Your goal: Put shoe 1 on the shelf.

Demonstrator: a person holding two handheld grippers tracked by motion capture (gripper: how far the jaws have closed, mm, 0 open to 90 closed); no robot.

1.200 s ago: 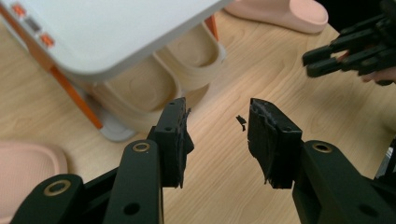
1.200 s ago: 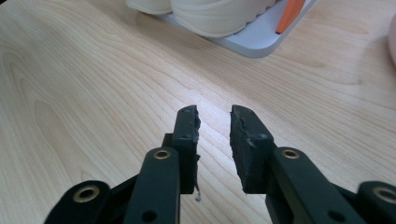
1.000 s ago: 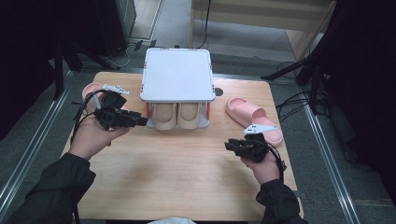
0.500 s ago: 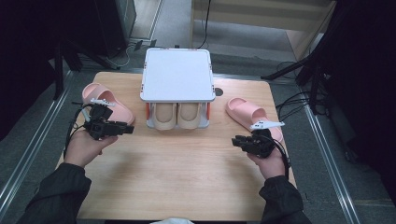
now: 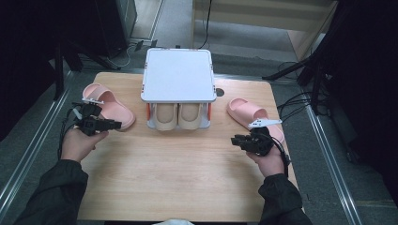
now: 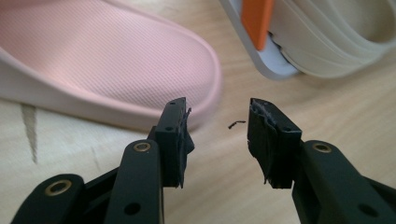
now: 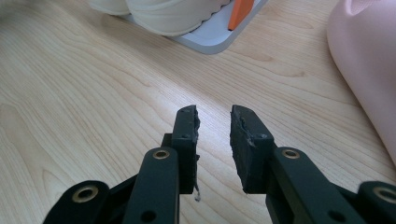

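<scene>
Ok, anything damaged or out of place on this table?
The two pink foam slippers are split: one left of the white two-tier rack, one right. The left tool's black pads look frayed, with a loose shred on the wood.

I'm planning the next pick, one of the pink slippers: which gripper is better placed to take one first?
Probably the left. The left gripper has open jaws right at the toe of the left pink slipper. The right gripper faces bare table, with its pink slipper off to the side.
</scene>
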